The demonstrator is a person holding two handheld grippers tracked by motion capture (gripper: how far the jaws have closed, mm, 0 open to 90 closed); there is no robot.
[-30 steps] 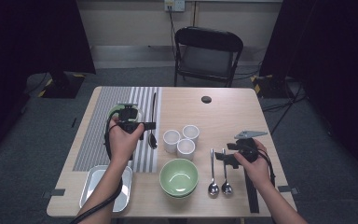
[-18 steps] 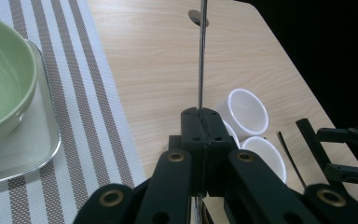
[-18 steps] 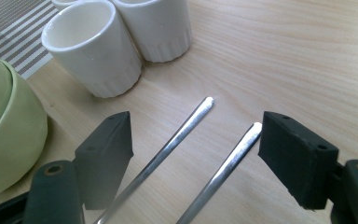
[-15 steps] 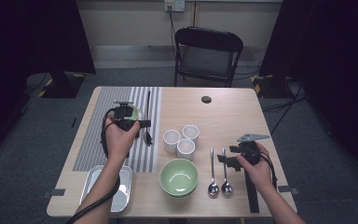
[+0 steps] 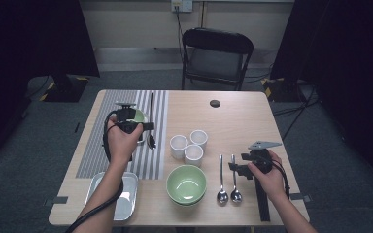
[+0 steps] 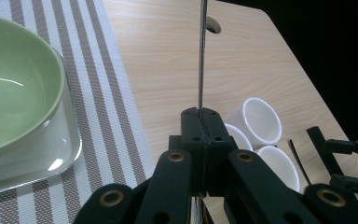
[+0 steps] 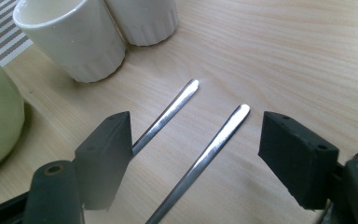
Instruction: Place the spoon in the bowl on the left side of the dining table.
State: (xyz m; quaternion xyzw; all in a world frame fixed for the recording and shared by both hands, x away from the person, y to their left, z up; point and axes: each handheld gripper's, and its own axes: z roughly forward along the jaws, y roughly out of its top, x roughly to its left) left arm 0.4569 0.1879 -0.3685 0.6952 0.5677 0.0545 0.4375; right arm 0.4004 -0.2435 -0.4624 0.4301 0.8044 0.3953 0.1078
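A wooden table seen from above, with a person's forearms reaching in from the near edge, a gripper in each hand. The left gripper (image 5: pixel 145 127) hovers over a grey striped placemat (image 5: pixel 97 150) on the left half of the table, its jaws closed tight on the handle of a spoon (image 5: pixel 151 119); the handle stretches toward the far edge while the spoon bowl hangs on the near side of the jaws. In the left gripper view the thin handle (image 6: pixel 201 56) rises straight out of the clamped jaws. Just left of it, a green bowl (image 6: pixel 14 88) sits in a clear tray (image 6: pixel 51 156) on the mat. The right gripper (image 7: pixel 193 154) waits near the right near corner, jaws wide apart and holding nothing, with the handles of two spoons (image 7: pixel 214 140) lying on the wood between them. Three white cups (image 5: pixel 188 145) stand clustered mid-table, another green bowl (image 5: pixel 186 183) sits nearer, and a metal tray (image 5: pixel 126 196) rests at the left near corner
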